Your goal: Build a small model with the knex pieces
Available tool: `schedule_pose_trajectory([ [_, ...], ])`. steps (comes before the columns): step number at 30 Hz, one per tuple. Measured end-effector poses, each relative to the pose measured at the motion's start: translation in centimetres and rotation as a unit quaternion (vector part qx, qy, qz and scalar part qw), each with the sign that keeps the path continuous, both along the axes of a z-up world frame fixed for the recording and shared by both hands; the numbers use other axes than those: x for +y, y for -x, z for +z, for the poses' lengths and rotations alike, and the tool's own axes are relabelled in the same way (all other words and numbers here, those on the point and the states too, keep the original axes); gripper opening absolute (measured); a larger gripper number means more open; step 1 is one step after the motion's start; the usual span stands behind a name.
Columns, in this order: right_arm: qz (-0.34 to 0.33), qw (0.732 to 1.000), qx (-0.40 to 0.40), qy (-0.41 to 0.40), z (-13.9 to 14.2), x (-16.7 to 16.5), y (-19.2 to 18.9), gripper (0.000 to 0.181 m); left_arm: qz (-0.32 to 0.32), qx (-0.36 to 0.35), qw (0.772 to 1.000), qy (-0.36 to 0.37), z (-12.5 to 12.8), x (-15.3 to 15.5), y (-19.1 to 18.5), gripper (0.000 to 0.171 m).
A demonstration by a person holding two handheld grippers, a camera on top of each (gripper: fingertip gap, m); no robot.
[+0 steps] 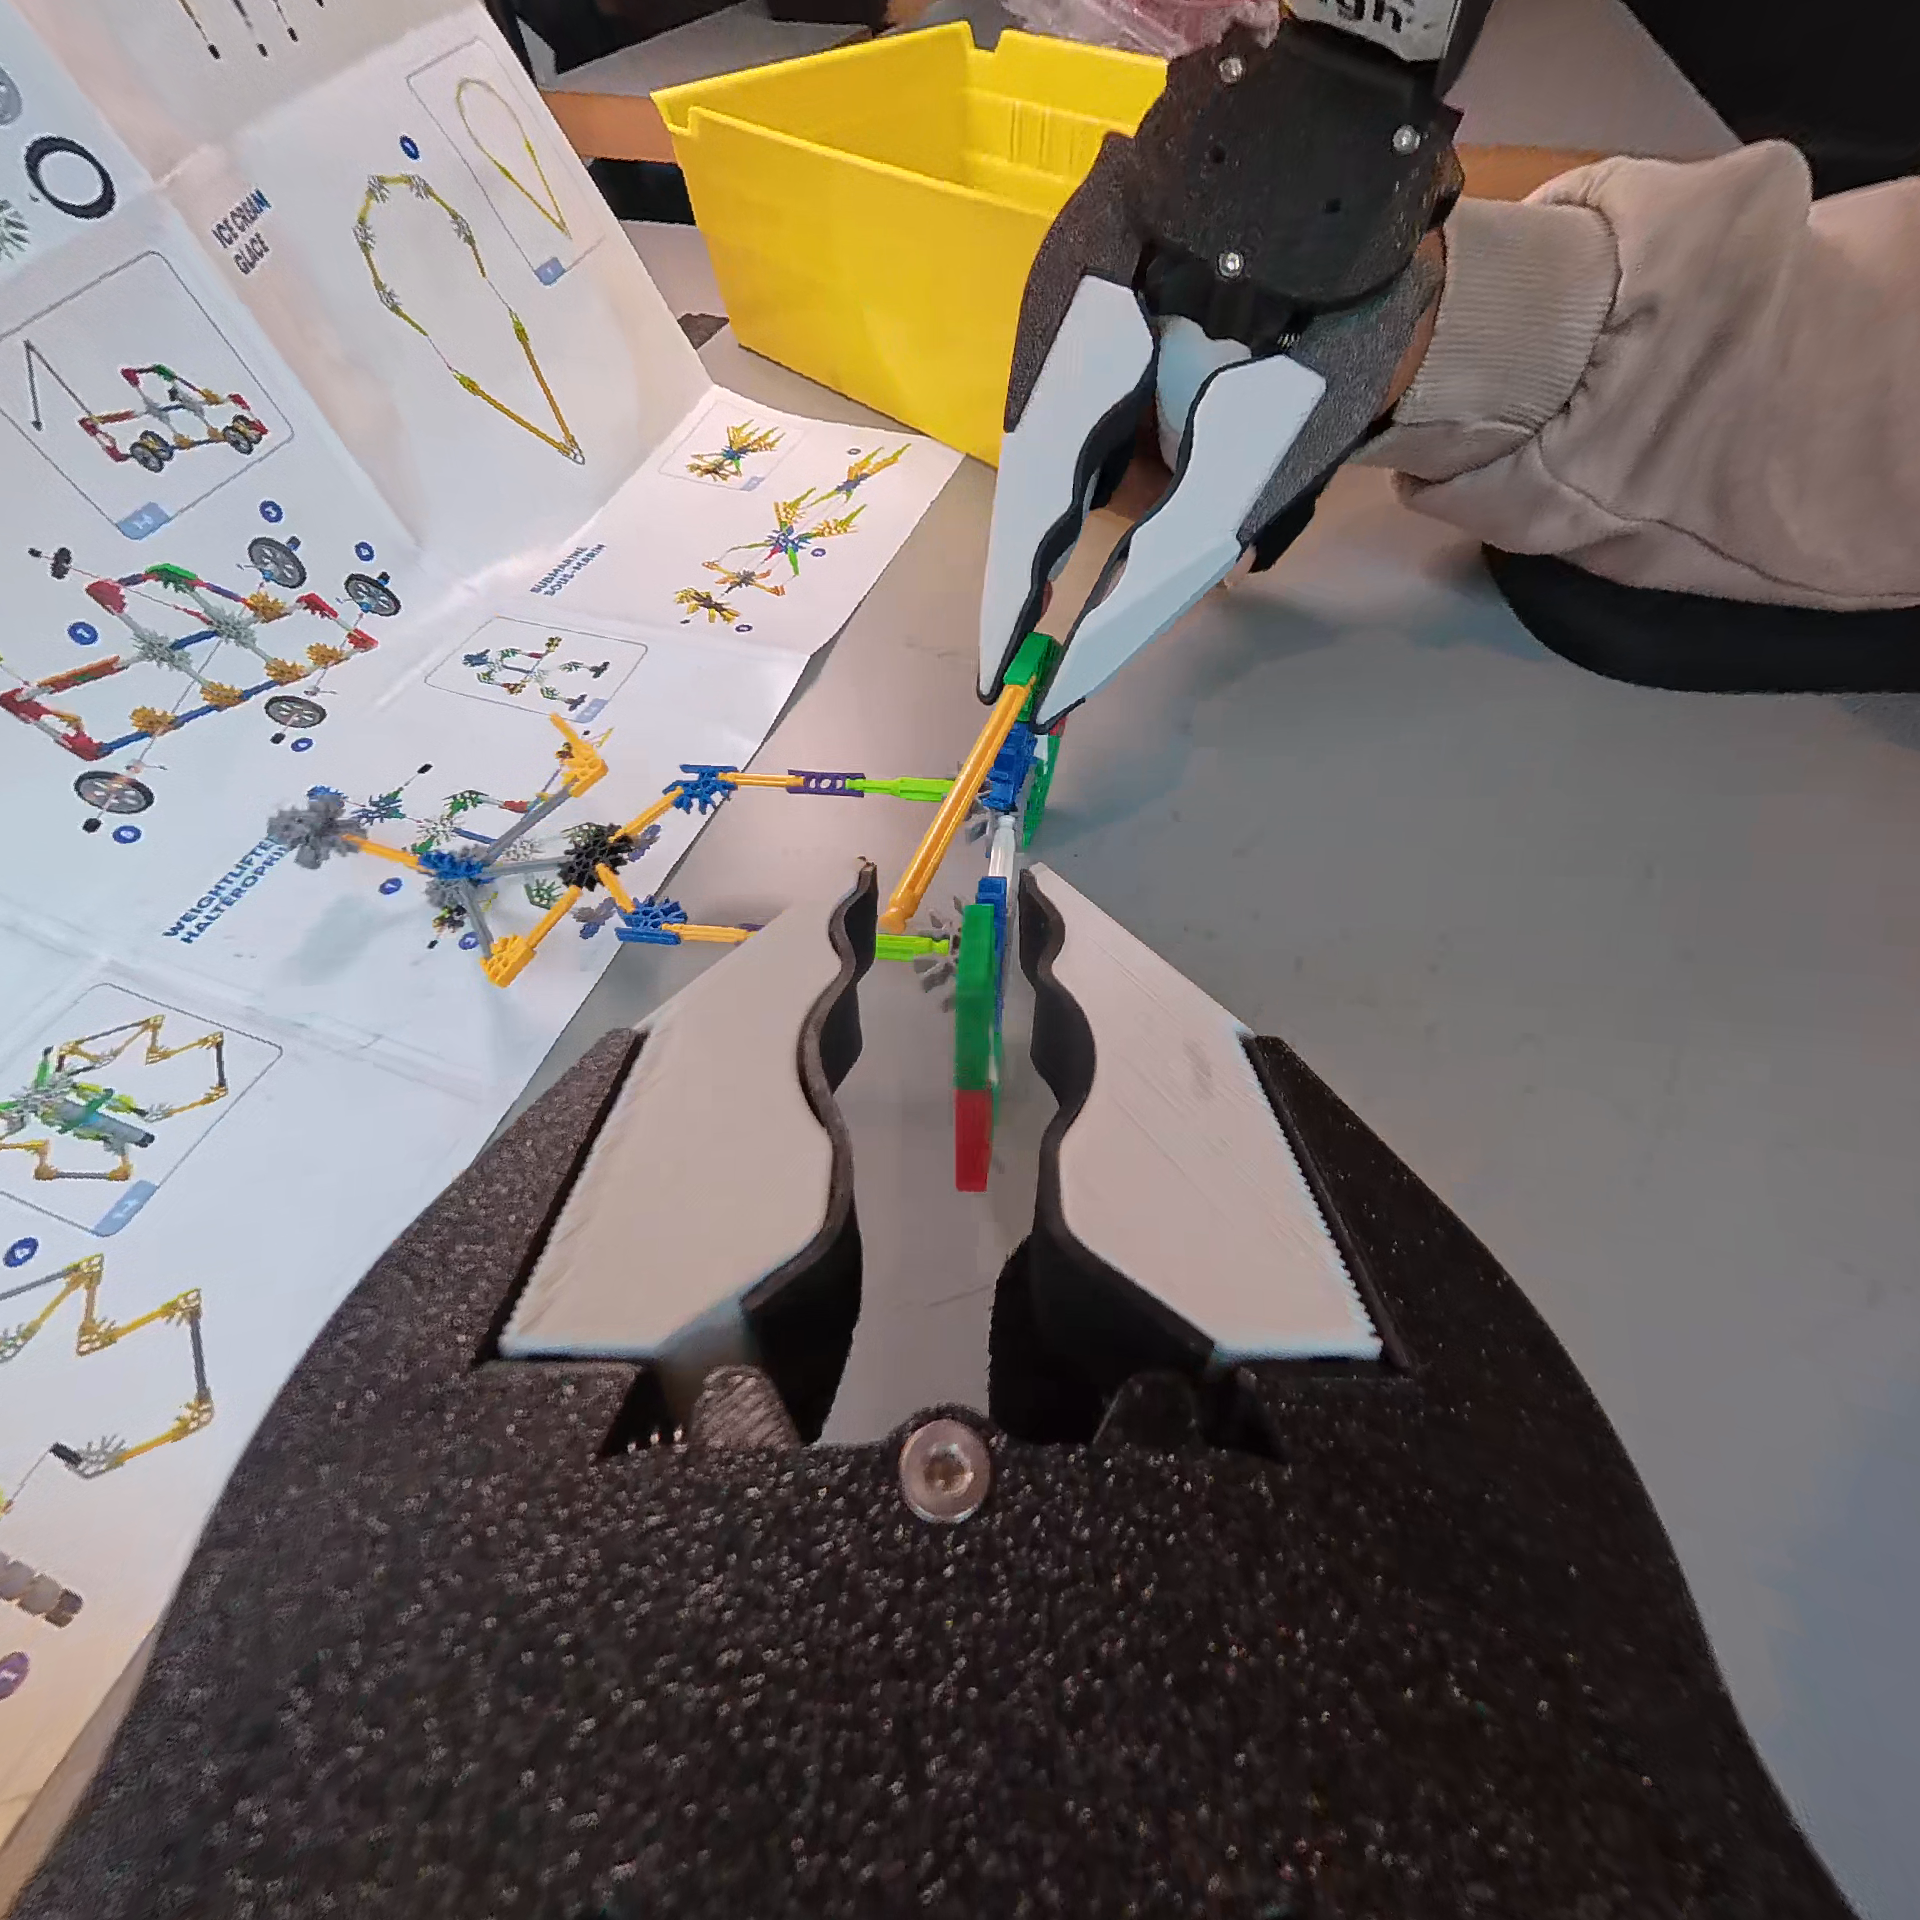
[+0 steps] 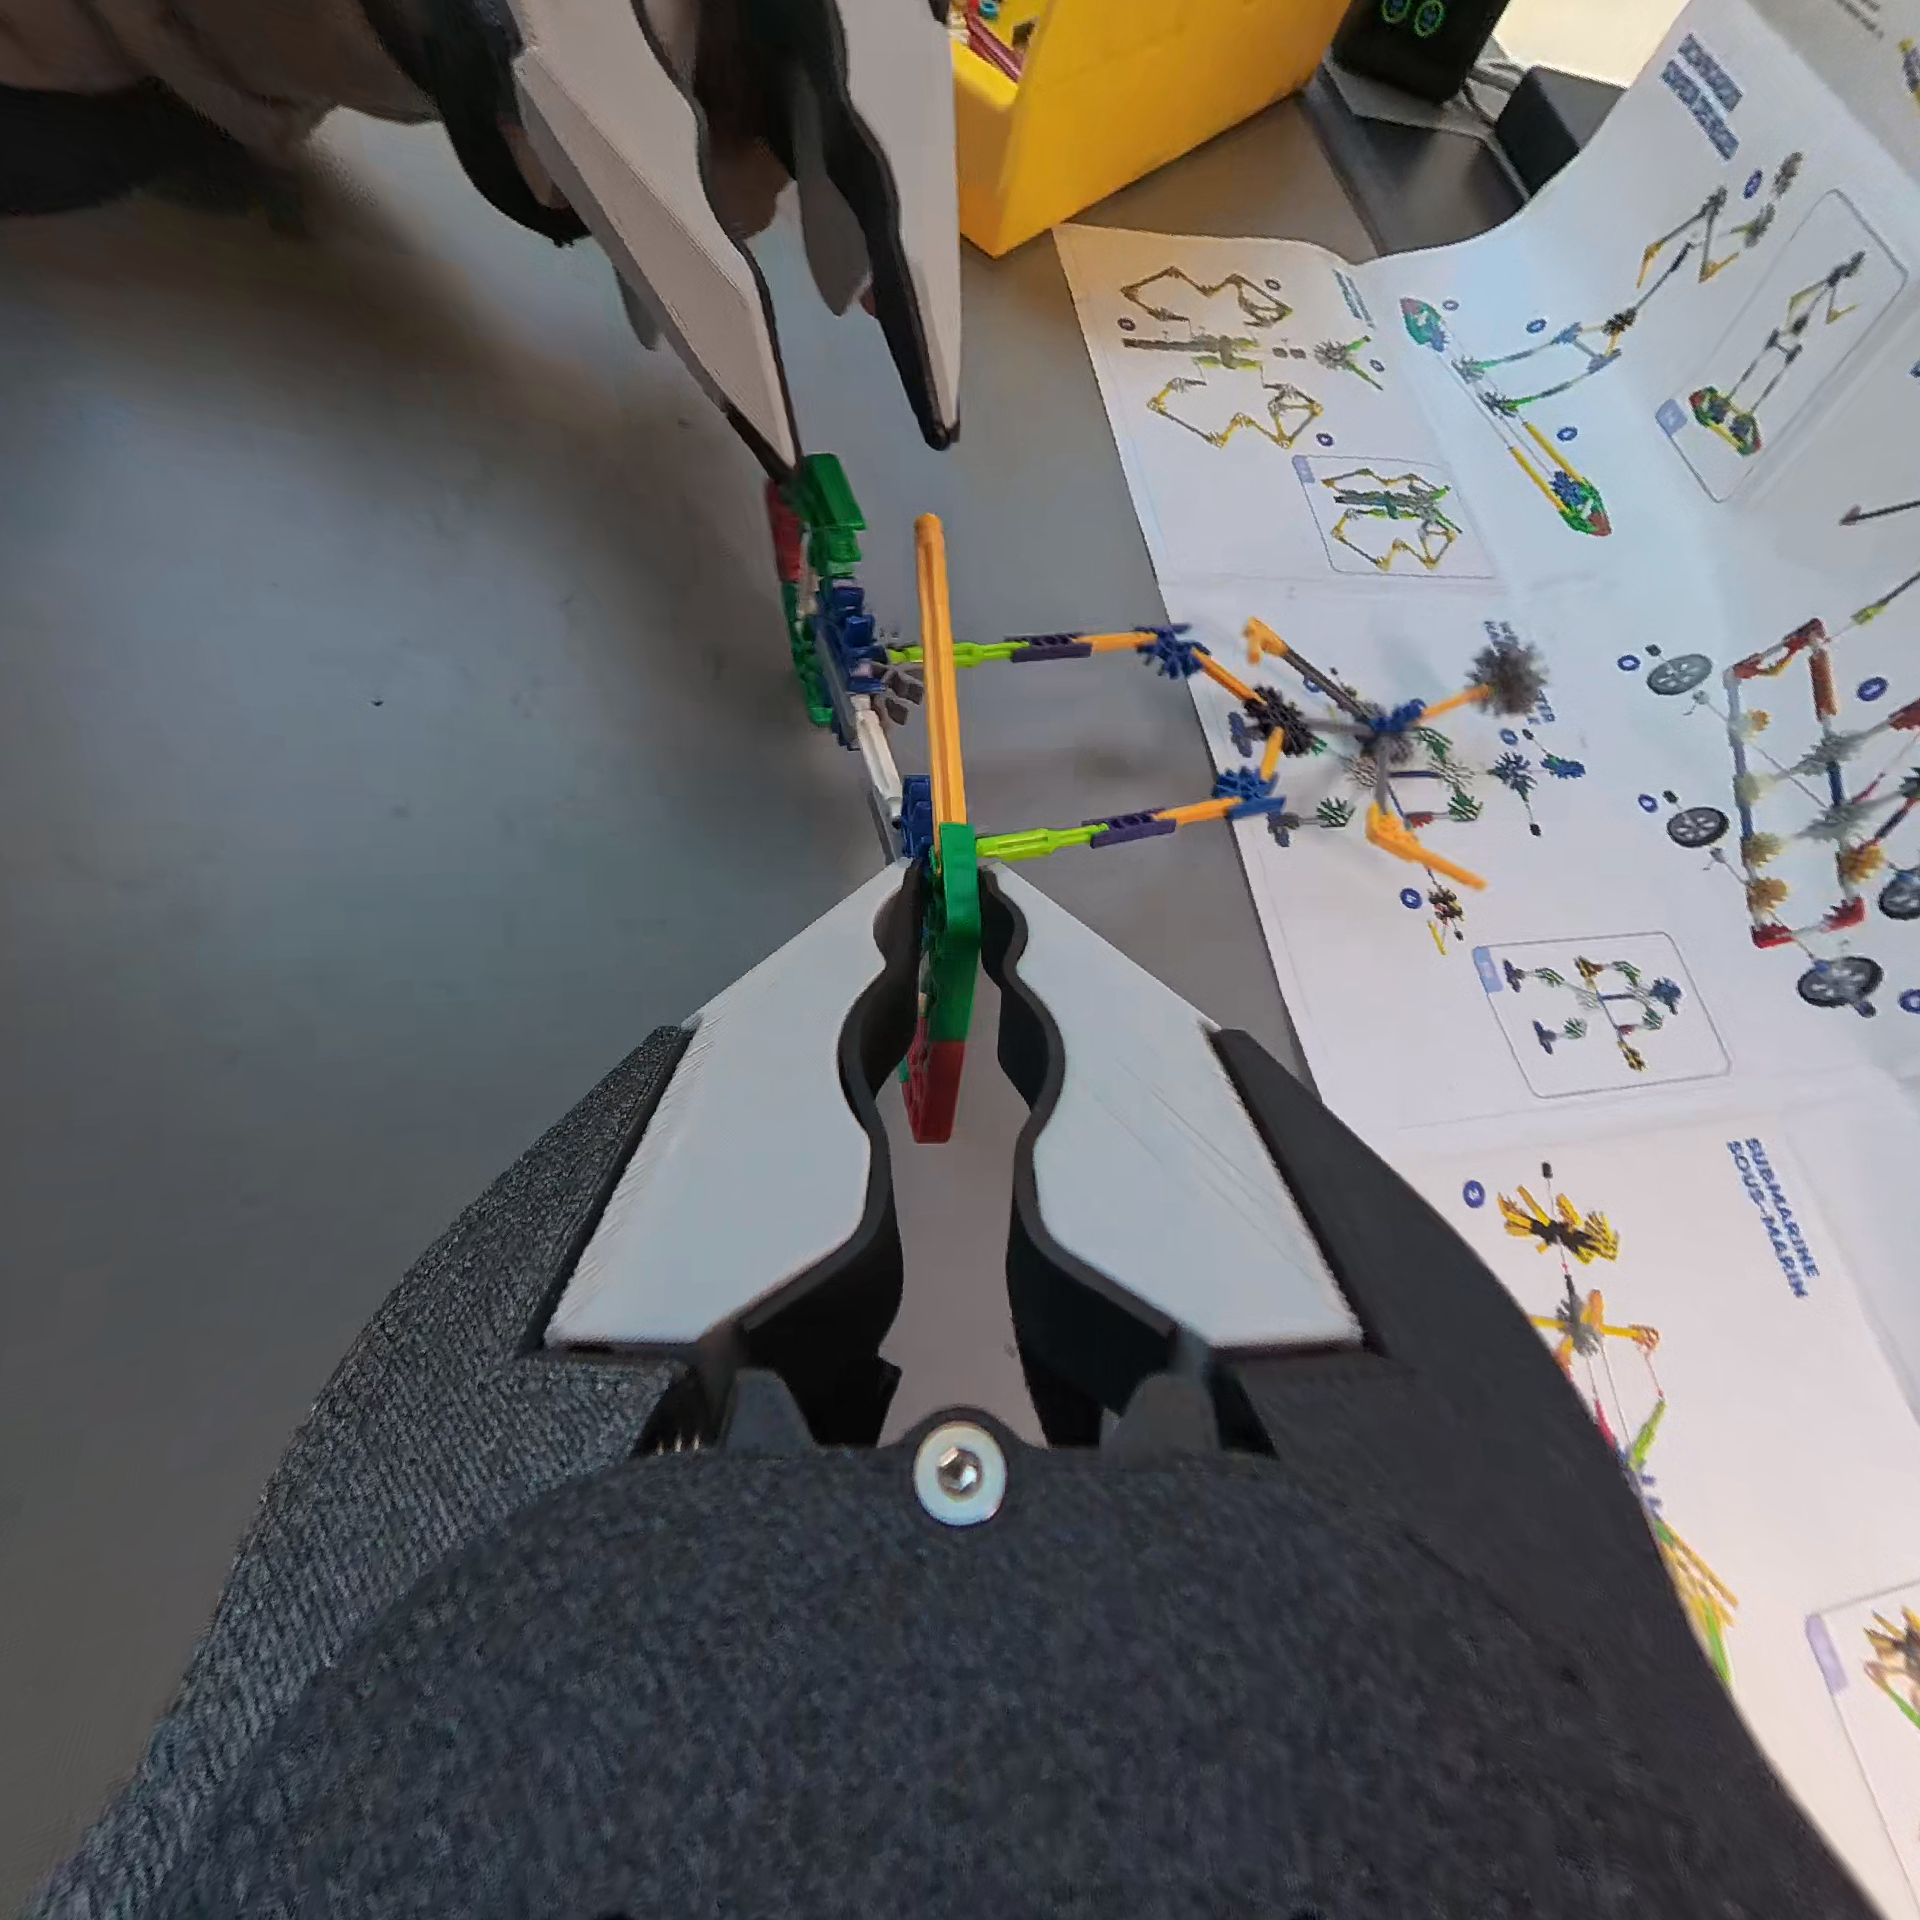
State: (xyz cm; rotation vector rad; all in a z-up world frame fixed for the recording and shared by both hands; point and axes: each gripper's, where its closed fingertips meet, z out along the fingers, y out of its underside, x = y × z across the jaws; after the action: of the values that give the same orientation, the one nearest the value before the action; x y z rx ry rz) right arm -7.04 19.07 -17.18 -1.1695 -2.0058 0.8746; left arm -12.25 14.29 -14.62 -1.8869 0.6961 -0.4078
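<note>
Left claw (image 1: 945, 883) is sitting right up front in its own view, fingers spread wide apart and not clamping anything. A green-and-red connector stack (image 1: 977, 1039) is standing on edge between them, much closer to one finger than the other. From the right wrist view that finger of the left claw (image 2: 860, 452) looks like it's brushing the stack (image 2: 821, 509), but I can't really tell if it's touching or just beside it.

Right claw (image 2: 948, 878) is pinched shut on the other green connector (image 2: 956, 935), at the opposite end of the toy model (image 2: 852, 644). In the left wrist view the right claw (image 1: 1023, 701) is coming down at a steep angle onto that green connector (image 1: 1034, 665), with a beige sleeve (image 1: 1662, 395) lying behind it.

So the toy model (image 1: 997, 790) is sitting on the grey desk (image 1: 1455, 935), stretched between the two claws, with a pale rod joining the two stacks. An orange rod (image 1: 945, 810) is sticking out of the connector that the right claw is gripping, and its free end is hanging near the left claw's other fingertip. Same orange rod (image 2: 940, 675) is showing in the right wrist view. Two thin lime, purple and orange arms are running sideways off the model onto the instruction sheet (image 1: 312, 987), ending in blue, black and grey connectors.

That instruction sheet (image 2: 1351, 987) is lying unfolded along one side of the desk (image 2: 312, 727). A yellow bin (image 1: 862, 239) is standing toward the far edge of the desk, and a corner of the yellow bin (image 2: 1122, 114) is peeking in beyond the sheet.
</note>
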Motion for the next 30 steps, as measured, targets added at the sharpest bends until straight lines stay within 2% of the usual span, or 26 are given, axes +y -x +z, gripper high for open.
schedule_pose_trajectory([
  [5,0.079,0.997,0.000,0.015,0.2,-3.5,-0.2,0.005,-0.072,0.110,0.991,0.016,-1.0,-0.2,-2.1,0.024],
  [7,0.102,0.995,-0.007,0.016,0.1,-4.6,-0.5,0.005,-0.104,0.130,0.986,0.018,-1.0,-0.6,-3.3,0.023],
  [10,0.127,0.991,-0.016,0.035,0.1,-5.7,-0.9,0.006,-0.155,0.153,0.975,0.050,-1.9,-2.1,-4.8,0.011],
  [12,0.133,0.990,-0.017,0.041,0.0,-5.9,-1.1,0.006,-0.156,0.165,0.973,0.054,-2.3,-2.2,-5.0,0.005],
  [16,0.123,0.990,-0.033,0.060,-0.2,-5.4,-1.4,0.008,-0.142,0.148,0.976,0.072,-2.3,-2.0,-5.1,0.005],
  [18,0.106,0.992,-0.054,0.051,-1.0,-4.5,-1.8,0.019,-0.126,0.152,0.978,0.064,-2.3,-1.6,-4.6,0.004],
  [20,0.095,0.993,-0.058,0.046,-1.3,-3.8,-1.9,0.015,-0.115,0.156,0.980,0.049,-2.1,-1.2,-4.0,0.004],
  [21,0.086,0.995,-0.047,0.035,-1.2,-3.5,-1.5,0.006,-0.111,0.155,0.981,0.040,-1.9,-1.0,-3.9,0.004],
  [27,0.067,0.994,-0.005,-0.086,-0.1,-2.6,-0.5,0.004,-0.095,0.180,0.979,-0.003,-1.5,-0.6,-3.0,0.005],
  [30,0.077,0.992,0.009,-0.099,0.9,-3.0,-0.7,0.005,-0.118,0.167,0.979,-0.014,-1.2,-1.3,-3.4,0.005],
])
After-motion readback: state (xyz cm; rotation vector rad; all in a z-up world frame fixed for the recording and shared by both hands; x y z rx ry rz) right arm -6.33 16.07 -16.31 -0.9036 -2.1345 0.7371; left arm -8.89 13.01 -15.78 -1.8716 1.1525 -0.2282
